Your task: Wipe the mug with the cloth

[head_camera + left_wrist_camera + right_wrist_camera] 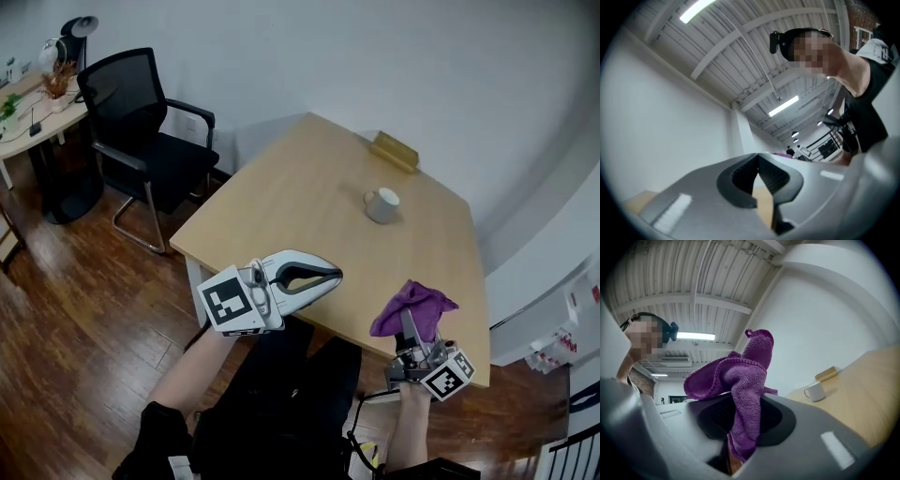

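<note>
A white mug (382, 204) stands upright on the far right part of the wooden table (309, 225); in the right gripper view the mug (814, 391) sits far off. My right gripper (412, 330) hovers over the table's near right edge, shut on a purple cloth (412, 309) that bunches up above its jaws. The cloth (740, 390) fills the middle of the right gripper view. My left gripper (333, 275) hangs over the near edge, well short of the mug, jaws shut with nothing between them. It tilts upward in its own view (758, 161).
A small wooden block (394, 151) lies at the table's far edge behind the mug. A black office chair (150, 141) stands left of the table on the wood floor. A second desk (33, 112) with clutter is at the far left.
</note>
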A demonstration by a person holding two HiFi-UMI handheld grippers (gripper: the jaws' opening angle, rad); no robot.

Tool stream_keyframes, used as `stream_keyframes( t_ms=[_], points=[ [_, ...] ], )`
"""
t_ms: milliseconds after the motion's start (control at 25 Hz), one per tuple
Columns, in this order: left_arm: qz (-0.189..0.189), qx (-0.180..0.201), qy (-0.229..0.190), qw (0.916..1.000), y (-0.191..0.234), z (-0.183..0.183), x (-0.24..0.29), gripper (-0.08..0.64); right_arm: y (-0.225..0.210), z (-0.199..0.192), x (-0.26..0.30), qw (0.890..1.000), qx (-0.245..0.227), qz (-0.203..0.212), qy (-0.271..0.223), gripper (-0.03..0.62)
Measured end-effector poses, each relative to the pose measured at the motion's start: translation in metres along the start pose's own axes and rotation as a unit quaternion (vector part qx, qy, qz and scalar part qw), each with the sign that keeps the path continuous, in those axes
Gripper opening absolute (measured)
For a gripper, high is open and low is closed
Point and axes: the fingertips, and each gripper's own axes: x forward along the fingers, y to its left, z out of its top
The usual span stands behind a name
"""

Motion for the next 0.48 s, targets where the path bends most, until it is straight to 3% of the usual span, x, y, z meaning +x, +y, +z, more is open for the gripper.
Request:
stream_keyframes(
  t_ms=[480],
  points=[
    [0.002,-0.013,0.054,0.9985,0.050,-0.041,0.046,0.021,-0.054,-0.002,0.004,1.000,0.017,-0.013,0.010,0.087]
  ],
)
